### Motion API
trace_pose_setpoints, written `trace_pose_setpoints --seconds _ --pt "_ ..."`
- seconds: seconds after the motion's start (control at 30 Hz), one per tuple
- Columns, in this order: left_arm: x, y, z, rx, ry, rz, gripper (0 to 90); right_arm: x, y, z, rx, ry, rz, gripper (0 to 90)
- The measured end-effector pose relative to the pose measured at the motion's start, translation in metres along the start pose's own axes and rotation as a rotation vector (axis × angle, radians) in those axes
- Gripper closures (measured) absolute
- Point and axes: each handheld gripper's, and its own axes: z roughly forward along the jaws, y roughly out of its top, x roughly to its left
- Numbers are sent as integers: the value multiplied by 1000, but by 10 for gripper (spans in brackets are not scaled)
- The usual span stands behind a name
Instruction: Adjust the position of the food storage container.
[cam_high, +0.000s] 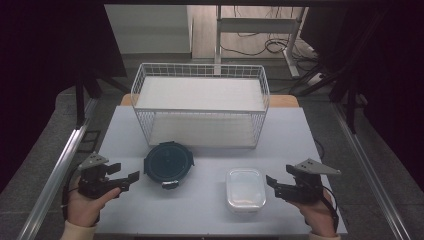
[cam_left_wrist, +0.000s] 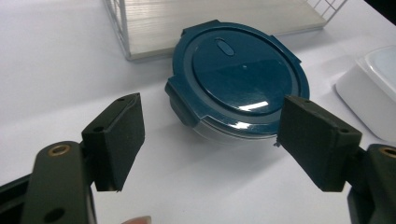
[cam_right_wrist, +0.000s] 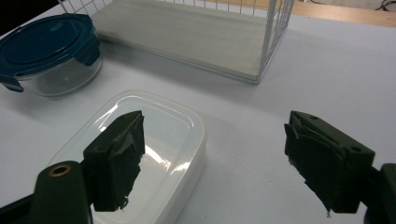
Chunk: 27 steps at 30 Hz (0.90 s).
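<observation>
Two black two-jaw grippers rest low over the pale grey table, one at each near corner, each in a person's hand. At far left, the left gripper points inward toward the round glass container with a dark blue clip-on lid; its jaws stand wide with nothing between them, near the container but not touching it. In the left gripper view the round container sits upright just beyond the jaws. Behind it stands the white wire two-tier rack. Right of the round container, apart from it, lies the white rectangular plastic container with a translucent lid. Farthest right, the right gripper aims at that container, jaws spread wide and empty, close beside its edge.
</observation>
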Motion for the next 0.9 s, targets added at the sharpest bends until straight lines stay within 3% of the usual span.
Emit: trace_pose_setpoints --seconds 0.37,0.7,0.9 --pt "-3 -2 5 5 -32 7 237 5 -1 0 0 19 -33 201" --pt "-8 -2 8 9 -26 14 241 2 -1 -3 -10 25 -23 204" --pt "-19 1 16 28 -47 39 245 1 -2 -1 6 15 -18 204"
